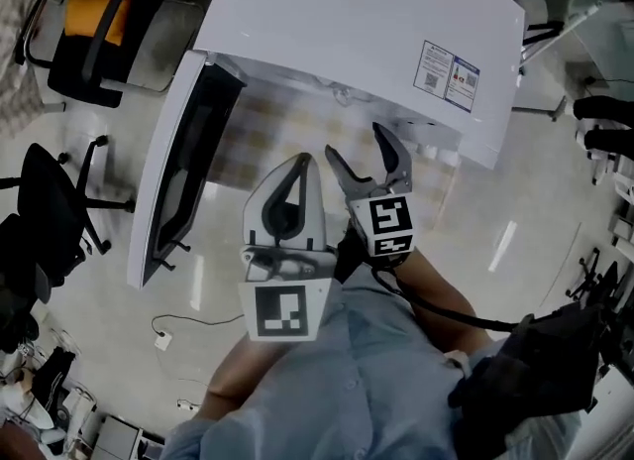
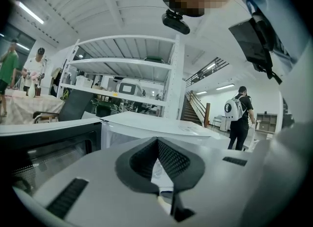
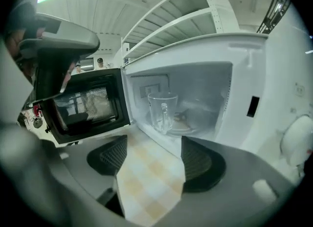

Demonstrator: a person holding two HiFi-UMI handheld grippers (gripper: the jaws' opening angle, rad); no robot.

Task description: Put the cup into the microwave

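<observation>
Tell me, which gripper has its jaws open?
The right gripper: its jaws stand wide apart with nothing between them. On the left gripper the jaws meet at the tips.

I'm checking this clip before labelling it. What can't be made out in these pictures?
Head view: the microwave top hides the cup; the sticker is too small to read.
Left gripper view: the left tool blocks most of the microwave's opening.
Right gripper view: the knob blurs at the edge.

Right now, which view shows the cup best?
Right gripper view: the clear cup stands inside the open microwave, handle facing the camera. Head view: the microwave's top hides it. Left gripper view: only the microwave's outside shows, no cup.
</observation>
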